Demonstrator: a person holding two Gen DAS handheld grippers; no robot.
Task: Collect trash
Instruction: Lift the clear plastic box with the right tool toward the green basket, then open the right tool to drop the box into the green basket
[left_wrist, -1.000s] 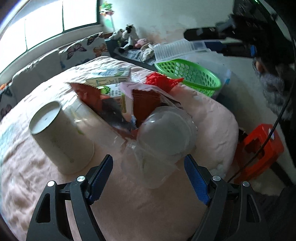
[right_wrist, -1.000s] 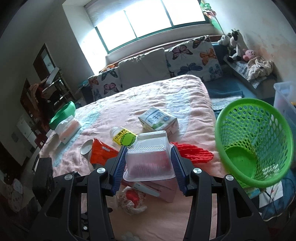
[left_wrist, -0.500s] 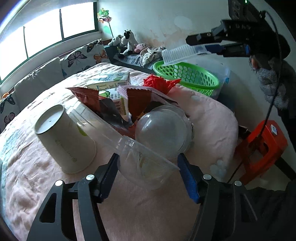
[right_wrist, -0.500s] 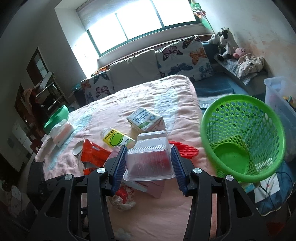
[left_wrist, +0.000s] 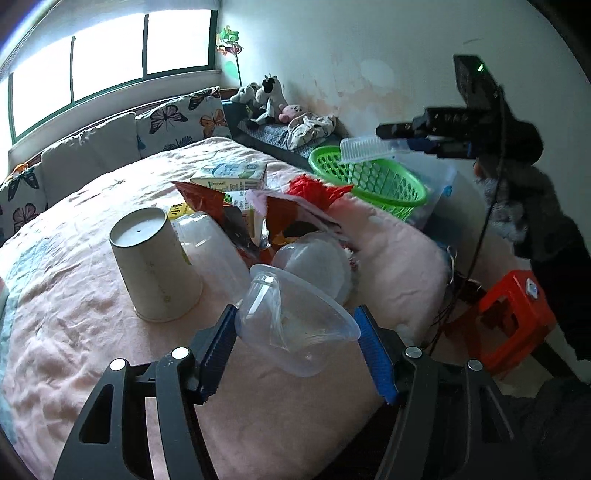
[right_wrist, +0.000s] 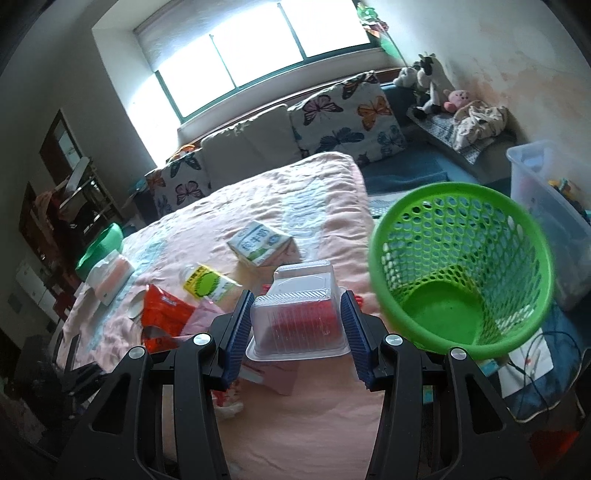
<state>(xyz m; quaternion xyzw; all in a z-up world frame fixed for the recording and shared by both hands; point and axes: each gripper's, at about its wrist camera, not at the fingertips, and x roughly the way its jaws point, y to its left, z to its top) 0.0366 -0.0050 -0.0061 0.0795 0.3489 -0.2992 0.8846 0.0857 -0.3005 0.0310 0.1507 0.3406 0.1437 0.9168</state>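
Green basket (right_wrist: 461, 317) looks empty: right hand-held gripper (right_wrist: 299, 325) carries a clear tray (right_wrist: 295, 314) toward it, left hand-held gripper (left_wrist: 295, 332) has just closed on a clear cup (left_wrist: 291, 325), most trash remains on bed (left_wrist: 74, 332).

The left gripper (left_wrist: 297, 345) points steeply down, its blue pads pressed on a clear plastic bowl (left_wrist: 295, 325). The right gripper (right_wrist: 297, 325) also tilts down, jaws clamped on both sides of a clear plastic tray (right_wrist: 297, 314).
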